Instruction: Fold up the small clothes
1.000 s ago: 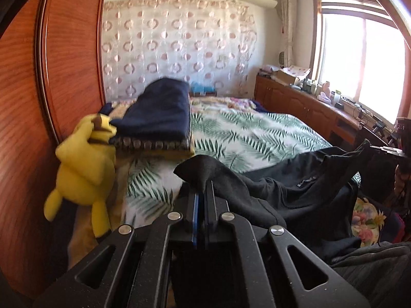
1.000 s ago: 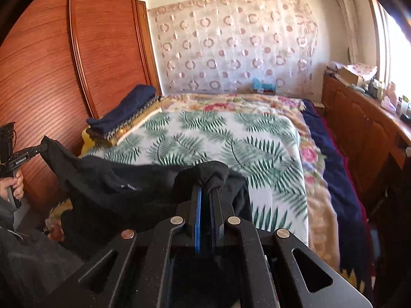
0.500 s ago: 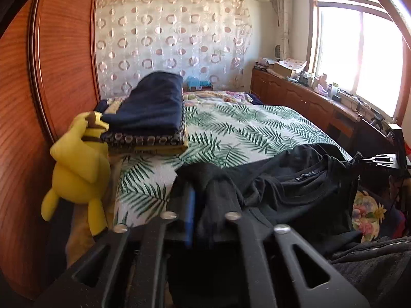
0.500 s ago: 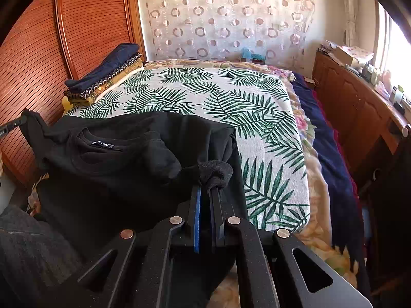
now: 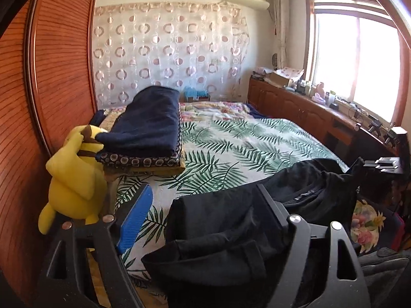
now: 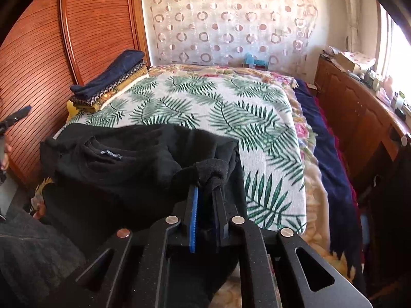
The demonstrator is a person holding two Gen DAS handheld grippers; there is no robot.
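Observation:
A black top (image 6: 123, 164) lies on the near end of the bed, collar label up; it also shows in the left wrist view (image 5: 231, 220). My left gripper (image 5: 203, 192) is open, its jaws spread wide, with a black sleeve lying loose between them. My right gripper (image 6: 208, 190) is shut on a bunched corner of the black top just above the bed. The left gripper's tip (image 6: 18, 115) shows at the far left of the right wrist view.
The bed has a palm-leaf cover (image 6: 231, 107). A stack of folded dark blue and patterned cloths (image 5: 149, 133) lies at its left side, next to a yellow plush toy (image 5: 74, 177) and a wooden wardrobe (image 5: 51, 77). A wooden cabinet (image 5: 308, 113) runs under the window.
My left gripper has opened and let go of the black top, which has dropped onto the bed. My right gripper has lowered its corner towards the bed.

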